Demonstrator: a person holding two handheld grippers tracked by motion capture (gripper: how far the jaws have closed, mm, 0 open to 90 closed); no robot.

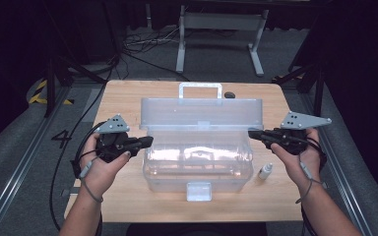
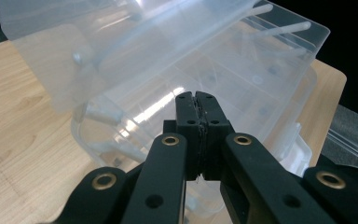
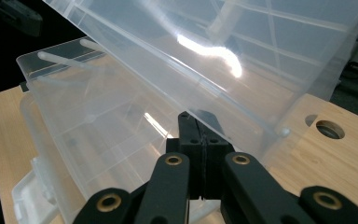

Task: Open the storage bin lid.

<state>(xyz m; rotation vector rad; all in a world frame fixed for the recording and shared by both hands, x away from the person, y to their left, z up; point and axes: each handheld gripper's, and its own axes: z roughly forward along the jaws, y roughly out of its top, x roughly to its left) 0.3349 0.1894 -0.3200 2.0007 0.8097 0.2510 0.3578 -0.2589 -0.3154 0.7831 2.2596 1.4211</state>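
Box [image 1: 199,162], clear plastic with its lid [image 1: 202,114] raised, sits mid-worktop [image 1: 128,196], latch tab toward the person and handle at the far side. The left gripper [image 1: 146,141] meets the box's left end near the rim, and the right gripper [image 1: 252,132] meets the right end at the lid's lower corner. In both gripper views the jaws are pressed together with nothing visibly between them. Whether the tips touch the plastic I cannot tell. This mirrored placing looks meant to steady the box or nudge the lid from both ends.

A small bottle [image 1: 265,170] stands just beside the right front corner, below the right hand [image 1: 300,155], so a low sweep there could tip it. A strip of bare wood runs along the near edge and to the left, while the far edge is crowded by the handle and a dark hole [image 1: 230,95].
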